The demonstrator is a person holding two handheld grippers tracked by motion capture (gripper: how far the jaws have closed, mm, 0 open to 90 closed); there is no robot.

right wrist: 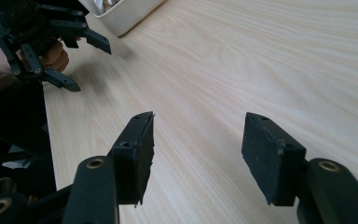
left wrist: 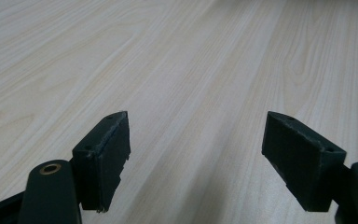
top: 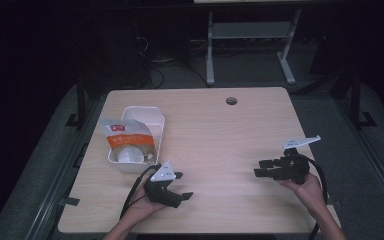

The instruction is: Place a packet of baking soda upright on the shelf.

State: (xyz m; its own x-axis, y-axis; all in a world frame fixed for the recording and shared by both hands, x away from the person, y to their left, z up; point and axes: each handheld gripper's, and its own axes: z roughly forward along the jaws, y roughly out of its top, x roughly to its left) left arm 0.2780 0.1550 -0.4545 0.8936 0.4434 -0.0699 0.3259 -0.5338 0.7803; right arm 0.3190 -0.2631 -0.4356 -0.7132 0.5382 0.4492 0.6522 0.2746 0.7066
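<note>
Two grippers, one pouch, one tub, one table: your stock at this moment.

Item 1: your left gripper (top: 182, 186). It sits near the front edge of the table (top: 220, 130), left of centre, held in your left hand (top: 142, 205). Jaws stand wide apart with nothing between them; in the left gripper view you see bare wood grain between the two black pads (left wrist: 105, 158). The jaws point to the right across the table, toward the other gripper.

Item 2: your right gripper (top: 262, 167). It is held in your right hand (top: 307, 187) at the right side of the table, just above the surface. Jaws are spread, nothing held; in the right gripper view the pads (right wrist: 137, 156) frame plain tabletop. The jaws point left, so the two tools face each other, well apart. The left gripper (right wrist: 74, 63) shows at the upper left of that view, with a corner of the tub (right wrist: 121, 16) behind it.

Item 3: orange-and-white pouch (top: 130, 140). It lies in the white tub (top: 156, 120) at the left rear of the table, leaning over the tub's near end. Long axis runs roughly front to back, tilted slightly; the printed label end points away from you, the broad lower end toward you. It is nearest your left gripper, apart from it and untouched.

Item 4: white tub. Rectangular, long axis front to back, resting flat on the table.
</note>
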